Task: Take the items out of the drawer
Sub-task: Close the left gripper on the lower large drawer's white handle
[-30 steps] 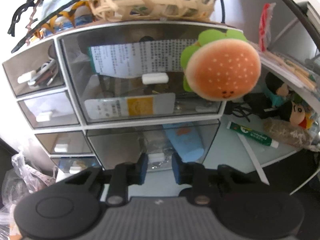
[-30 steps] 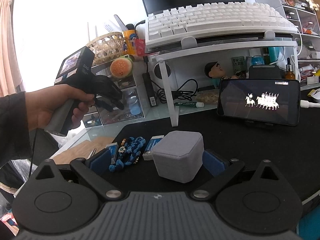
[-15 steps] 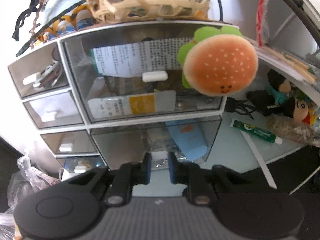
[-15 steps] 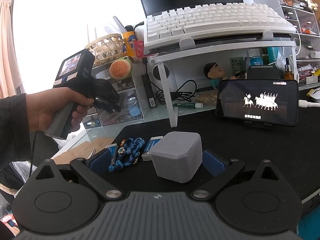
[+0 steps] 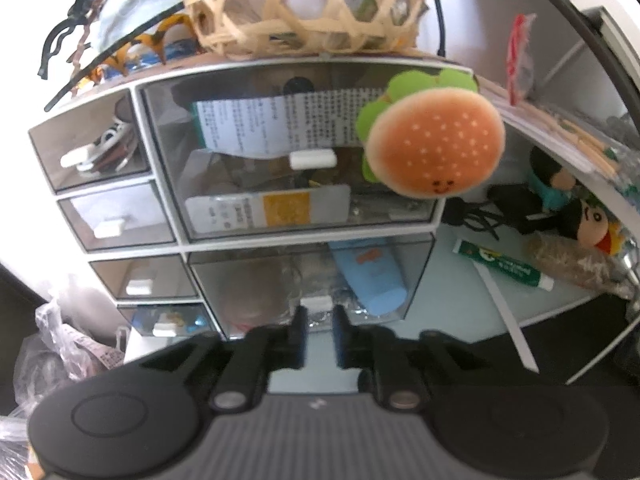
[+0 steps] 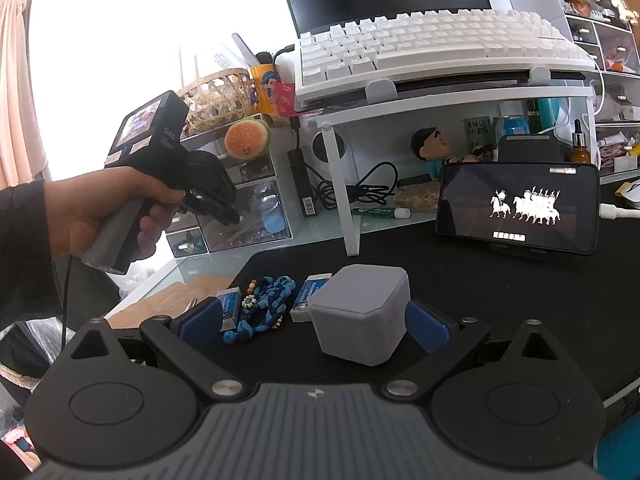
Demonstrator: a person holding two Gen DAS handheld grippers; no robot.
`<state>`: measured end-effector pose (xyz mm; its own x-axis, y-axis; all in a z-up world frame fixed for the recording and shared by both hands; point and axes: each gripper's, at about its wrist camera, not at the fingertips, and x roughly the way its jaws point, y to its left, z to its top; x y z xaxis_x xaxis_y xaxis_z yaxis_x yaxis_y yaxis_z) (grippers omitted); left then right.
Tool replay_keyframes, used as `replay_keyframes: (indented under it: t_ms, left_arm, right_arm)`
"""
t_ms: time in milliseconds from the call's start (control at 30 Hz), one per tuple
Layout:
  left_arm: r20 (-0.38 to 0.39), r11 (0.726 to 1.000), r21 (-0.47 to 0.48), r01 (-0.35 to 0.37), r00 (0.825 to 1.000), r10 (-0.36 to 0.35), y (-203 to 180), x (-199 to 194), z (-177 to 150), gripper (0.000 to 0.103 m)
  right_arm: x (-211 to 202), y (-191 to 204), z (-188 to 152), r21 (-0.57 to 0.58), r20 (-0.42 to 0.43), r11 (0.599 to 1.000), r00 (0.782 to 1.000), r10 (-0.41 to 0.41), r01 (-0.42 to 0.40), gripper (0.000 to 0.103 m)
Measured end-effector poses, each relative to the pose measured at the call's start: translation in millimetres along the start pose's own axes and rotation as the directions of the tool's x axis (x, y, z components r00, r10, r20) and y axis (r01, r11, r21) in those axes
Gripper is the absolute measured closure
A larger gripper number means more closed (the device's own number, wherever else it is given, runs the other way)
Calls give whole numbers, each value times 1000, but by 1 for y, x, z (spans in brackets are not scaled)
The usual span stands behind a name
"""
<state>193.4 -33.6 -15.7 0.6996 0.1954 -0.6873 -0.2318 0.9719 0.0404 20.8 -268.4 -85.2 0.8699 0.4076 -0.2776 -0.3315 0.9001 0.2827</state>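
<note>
A clear drawer unit [image 5: 240,208] stands on the desk. Its lower large drawer [image 5: 312,276] holds a blue tube [image 5: 372,276] and has a white handle [image 5: 316,303]. My left gripper [image 5: 319,326] sits right at that handle, jaws narrowed to a small gap around it. The drawer looks slightly pulled out. It also shows in the right wrist view [image 6: 224,208] at the drawer unit [image 6: 248,216]. My right gripper [image 6: 316,324] is open over the black mat, with a grey box [image 6: 360,316] and blue beads [image 6: 260,308] between its fingers.
A burger plush [image 5: 434,146] hangs on the upper drawer; a woven basket [image 5: 304,4] sits on top. Small drawers [image 5: 116,220] are at left. A toothpaste tube [image 5: 504,268] lies right. A phone [image 6: 518,208], keyboard stand [image 6: 440,80] and erasers [image 6: 230,304] are nearby.
My left gripper's jaws have closed in from a wider gap onto the lower drawer's handle. The drawer front has come slightly nearer. The right gripper has hardly moved.
</note>
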Motion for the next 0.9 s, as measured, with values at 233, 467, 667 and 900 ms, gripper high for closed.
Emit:
replay_keyframes:
  t_ms: [233, 467, 667, 900]
  left_arm:
    - [0, 1000, -12, -18, 1000, 18, -2, -5, 5, 75]
    - [-6, 999, -11, -38, 999, 38, -8, 3, 7, 76]
    - [-17, 997, -16, -71, 997, 71, -10, 2, 6, 83]
    - [-12, 995, 29, -91, 996, 91, -16, -5, 1, 84]
  right_arm:
    - [1, -2, 0, 4, -3, 1000, 1000, -3, 3, 3]
    - [2, -2, -1, 7, -7, 1000, 1000, 1, -1, 3]
    - [2, -2, -2, 10, -10, 1000, 1000, 4, -4, 3]
    - [3, -3, -2, 14, -14, 1000, 1000, 8, -7, 3]
